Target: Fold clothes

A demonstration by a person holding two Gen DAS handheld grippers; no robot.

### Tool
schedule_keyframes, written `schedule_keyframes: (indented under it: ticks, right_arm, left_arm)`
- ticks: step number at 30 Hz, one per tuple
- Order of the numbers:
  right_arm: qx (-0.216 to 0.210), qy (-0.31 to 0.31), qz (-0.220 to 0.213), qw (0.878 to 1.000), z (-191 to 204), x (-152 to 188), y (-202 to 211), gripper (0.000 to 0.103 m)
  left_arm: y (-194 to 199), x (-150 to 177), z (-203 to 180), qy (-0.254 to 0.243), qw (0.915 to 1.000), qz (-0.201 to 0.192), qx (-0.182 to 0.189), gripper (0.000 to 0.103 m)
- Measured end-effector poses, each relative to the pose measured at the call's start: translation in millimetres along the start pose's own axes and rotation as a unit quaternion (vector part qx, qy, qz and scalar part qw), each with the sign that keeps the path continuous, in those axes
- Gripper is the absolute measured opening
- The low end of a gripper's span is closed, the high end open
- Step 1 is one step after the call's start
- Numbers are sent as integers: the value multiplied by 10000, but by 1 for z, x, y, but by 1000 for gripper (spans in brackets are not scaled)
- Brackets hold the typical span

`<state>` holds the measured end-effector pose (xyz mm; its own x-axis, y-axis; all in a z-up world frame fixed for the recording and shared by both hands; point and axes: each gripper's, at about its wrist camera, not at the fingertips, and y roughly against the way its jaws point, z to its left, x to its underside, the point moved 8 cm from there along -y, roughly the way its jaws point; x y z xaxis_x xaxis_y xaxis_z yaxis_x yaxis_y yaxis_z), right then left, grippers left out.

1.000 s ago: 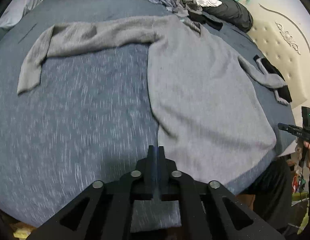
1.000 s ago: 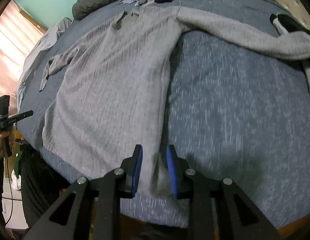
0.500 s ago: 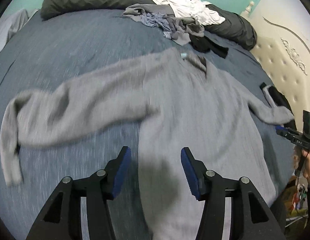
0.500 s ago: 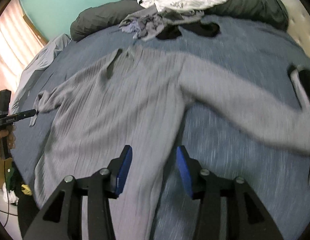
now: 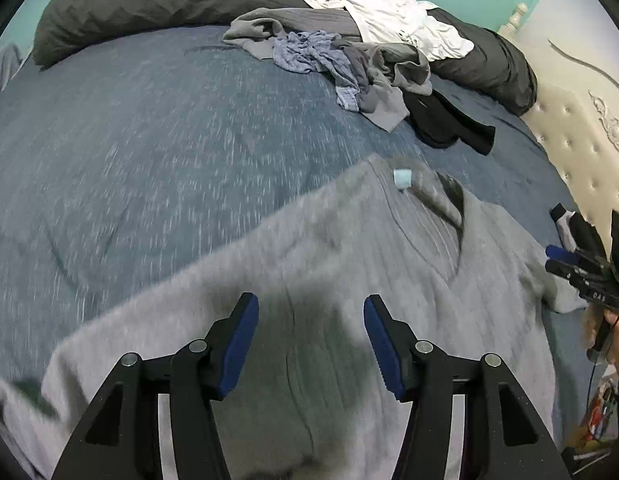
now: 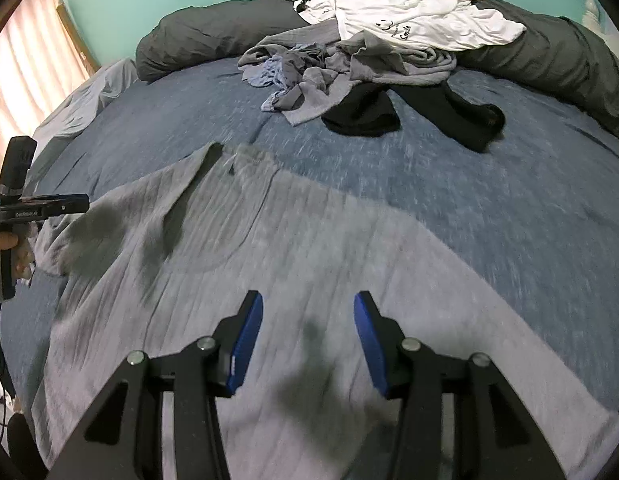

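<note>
Left wrist: left gripper [image 5: 311,340] jaws apart above grey sweater [image 5: 389,280].

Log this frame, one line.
left gripper open | right gripper open | grey ribbed knit sweater flat on blue bedspread | nothing held

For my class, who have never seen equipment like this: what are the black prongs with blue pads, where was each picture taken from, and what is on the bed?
There is no robot. A person holds a hand-held gripper in each hand, each carrying a wide-angle camera that looks along its two fingers. One picture comes from the left gripper, the other from the right gripper. Both are open and hold nothing. Below them a grey V-neck sweater lies spread flat on a blue bedspread. Further back sits a pile of unfolded clothes, topped by a white T-shirt.
</note>
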<state>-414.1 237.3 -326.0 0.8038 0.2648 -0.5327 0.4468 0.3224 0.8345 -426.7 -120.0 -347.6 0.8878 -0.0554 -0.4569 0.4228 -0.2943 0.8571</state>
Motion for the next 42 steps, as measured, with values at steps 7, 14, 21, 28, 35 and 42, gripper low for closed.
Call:
schedule_keyframes:
  ticks: [7,14,21,28,35,42]
  right_arm:
    - [248,140,140,9995,-14,-35,-39,49]
    - [358,527,342,9974,-14,-55,-75,49]
    - [433,775,558,9945,-19,-61,-106,50]
    - [358,912,670,9929,-18,-53,-121,39]
    - [400,1268,495,9899,-6,-51,-109,2]
    - [685,1288,-8,9893,-14,-71,-71,1]
  left_arm:
    - [-34,-23,11,-122,9997,171,-87,60]
    - [-62,-38,22,-233,9990,332,-186,66]
    - [-83,-39,22,-437,9980,440,-114,61]
    - [-91,-34,11,-796,9957,453,-151,11]
    - [-70,-43,6,-1066,9933,77,-432,5]
    - [-35,-61,14,-961,9932,-267,-596,4]
